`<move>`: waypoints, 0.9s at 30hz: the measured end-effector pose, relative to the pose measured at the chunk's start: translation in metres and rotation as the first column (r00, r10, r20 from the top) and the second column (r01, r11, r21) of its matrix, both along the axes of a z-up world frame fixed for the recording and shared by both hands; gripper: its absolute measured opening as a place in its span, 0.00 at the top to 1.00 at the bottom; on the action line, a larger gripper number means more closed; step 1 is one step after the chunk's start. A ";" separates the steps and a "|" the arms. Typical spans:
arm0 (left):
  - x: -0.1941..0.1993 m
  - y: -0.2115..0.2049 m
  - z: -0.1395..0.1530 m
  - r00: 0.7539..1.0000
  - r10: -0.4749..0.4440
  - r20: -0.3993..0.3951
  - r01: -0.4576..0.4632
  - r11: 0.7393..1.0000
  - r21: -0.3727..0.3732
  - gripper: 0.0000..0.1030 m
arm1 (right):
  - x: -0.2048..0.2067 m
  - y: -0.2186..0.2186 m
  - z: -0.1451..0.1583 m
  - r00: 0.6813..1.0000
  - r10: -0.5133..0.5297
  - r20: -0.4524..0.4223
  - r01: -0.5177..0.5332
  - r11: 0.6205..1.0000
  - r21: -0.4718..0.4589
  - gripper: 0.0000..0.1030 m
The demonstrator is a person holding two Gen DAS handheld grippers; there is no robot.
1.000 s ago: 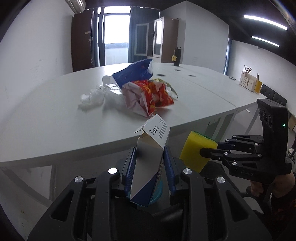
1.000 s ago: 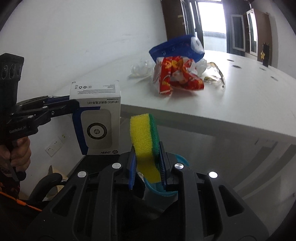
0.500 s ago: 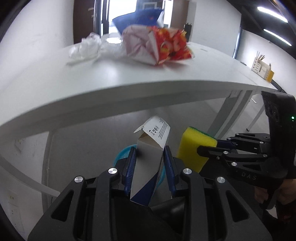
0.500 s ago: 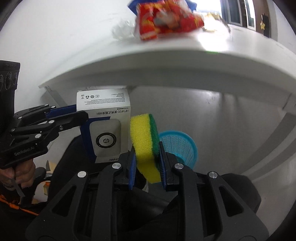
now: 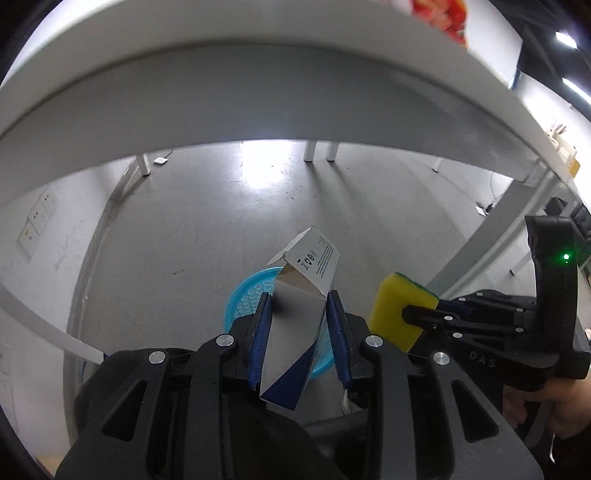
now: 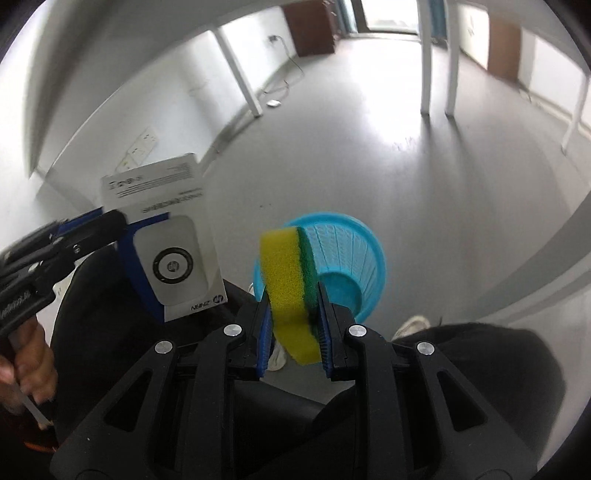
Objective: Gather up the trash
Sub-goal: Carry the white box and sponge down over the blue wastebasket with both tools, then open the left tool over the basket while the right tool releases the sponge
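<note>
My left gripper [image 5: 300, 325] is shut on a white and blue cardboard box [image 5: 295, 332] with its top flap open; the box also shows in the right wrist view [image 6: 166, 240]. My right gripper [image 6: 292, 317] is shut on a yellow and green sponge [image 6: 290, 280], which also shows in the left wrist view [image 5: 400, 314]. Both are held above a blue plastic trash basket [image 6: 347, 258] standing on the grey floor, partly hidden behind the box in the left wrist view [image 5: 243, 299]. The basket looks empty inside.
The white table's edge [image 5: 258, 74] arches overhead, with a red snack bag [image 5: 443, 14] just showing on it. White table legs [image 6: 426, 55] stand on the floor beyond. A person's shoe [image 6: 410, 326] and dark-clothed legs are beside the basket.
Both grippers have dropped from table height and tilted down toward the floor. The table top trash has left view and the blue basket has come into view below the box and sponge.
</note>
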State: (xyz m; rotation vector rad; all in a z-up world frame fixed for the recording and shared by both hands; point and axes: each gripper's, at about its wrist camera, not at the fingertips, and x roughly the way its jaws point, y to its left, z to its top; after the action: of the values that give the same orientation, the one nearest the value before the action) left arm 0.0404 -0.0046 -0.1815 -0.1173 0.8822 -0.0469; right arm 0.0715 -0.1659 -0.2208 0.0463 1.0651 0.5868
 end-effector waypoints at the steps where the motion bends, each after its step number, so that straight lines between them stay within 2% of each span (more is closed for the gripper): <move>1: 0.004 -0.003 -0.005 1.000 0.007 -0.004 -0.007 1.000 0.011 0.72 | 0.004 0.000 -0.002 1.000 -0.005 -0.011 0.005 1.000 0.014 0.81; 6: 0.027 -0.018 -0.032 0.999 0.034 -0.039 -0.031 0.998 0.054 0.72 | 0.025 0.012 -0.023 0.999 0.003 -0.036 -0.004 1.000 -0.008 0.81; 11: 0.041 -0.016 -0.051 0.993 0.072 -0.099 -0.069 0.997 0.026 0.71 | 0.045 0.027 -0.042 0.997 -0.004 -0.083 0.002 1.000 -0.028 0.81; 16: 0.067 -0.010 -0.066 0.986 0.114 -0.125 -0.113 0.993 0.016 0.71 | 0.070 0.041 -0.071 0.989 -0.025 -0.146 0.018 0.999 -0.047 0.81; 20: 0.074 -0.006 -0.076 0.976 0.152 -0.158 -0.153 0.988 0.008 0.71 | 0.086 0.041 -0.089 0.977 -0.062 -0.202 0.061 0.998 -0.007 0.80; 23: 0.076 -0.008 -0.079 0.976 0.157 -0.151 -0.157 0.988 0.014 0.71 | 0.092 0.036 -0.098 0.972 -0.075 -0.222 0.079 0.997 0.011 0.80; 26: 0.083 -0.007 -0.086 0.981 0.148 -0.129 -0.153 0.988 -0.027 0.66 | 0.096 0.038 -0.105 0.968 -0.090 -0.234 0.093 0.996 0.003 0.74; 27: 0.086 -0.003 -0.090 0.979 0.150 -0.135 -0.156 0.987 -0.035 0.58 | 0.098 0.039 -0.106 0.966 -0.091 -0.240 0.094 0.996 0.002 0.73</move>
State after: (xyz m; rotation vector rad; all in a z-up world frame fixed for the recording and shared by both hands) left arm 0.1262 -0.0079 -0.2714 -0.2322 1.0020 0.0855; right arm 0.1691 -0.1267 -0.3272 0.1817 1.2869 0.5123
